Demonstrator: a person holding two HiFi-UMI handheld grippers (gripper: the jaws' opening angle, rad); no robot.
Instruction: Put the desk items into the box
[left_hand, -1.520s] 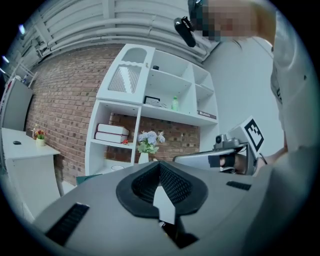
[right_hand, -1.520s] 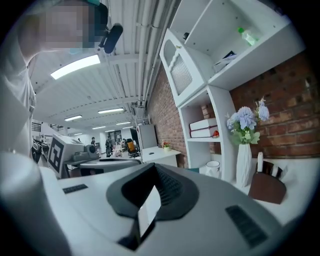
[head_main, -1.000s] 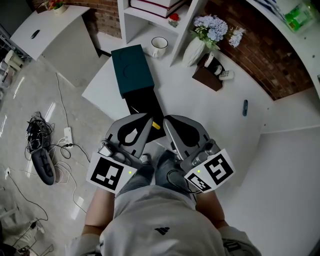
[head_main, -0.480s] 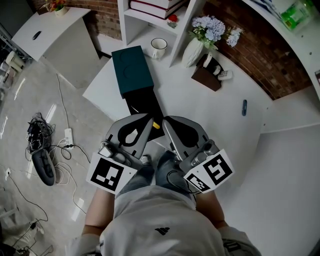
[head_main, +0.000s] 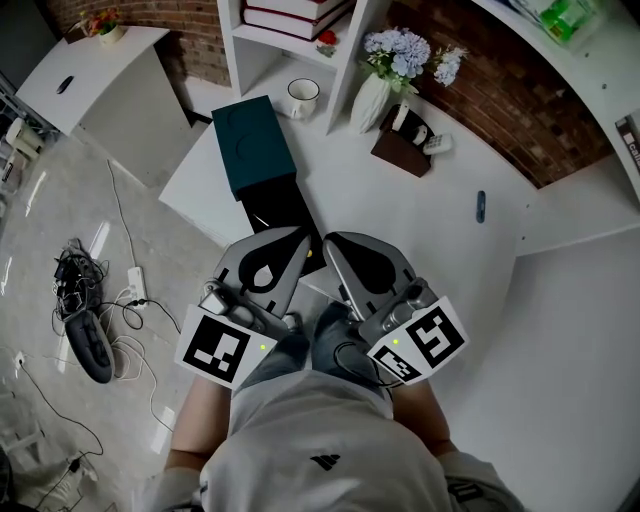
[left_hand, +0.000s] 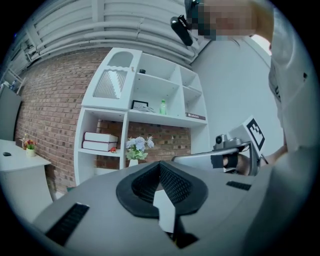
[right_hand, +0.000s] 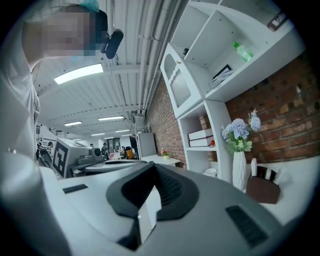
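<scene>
A black open box (head_main: 283, 208) lies on the white desk (head_main: 440, 230), with its dark teal lid (head_main: 250, 143) at its far end and something small and yellow (head_main: 313, 252) at its near end. Loose desk items: a blue pen (head_main: 481, 207) at the right, a white mug (head_main: 300, 97), and a brown holder (head_main: 400, 152) with a small white item (head_main: 437, 143) beside it. My left gripper (head_main: 298, 236) and right gripper (head_main: 329, 241) are held side by side close to the person's body, above the box's near end. Both are shut and hold nothing.
A white vase of pale flowers (head_main: 372, 100) stands by the shelf unit (head_main: 345, 60), which holds books (head_main: 290, 15). A brick wall (head_main: 510, 110) backs the desk. Cables and a power strip (head_main: 135, 272) lie on the floor at left. A second white table (head_main: 90, 70) stands far left.
The desk and its items have slid slightly up and left in the head view. Both grippers stay shut, in the same place relative to the body.
</scene>
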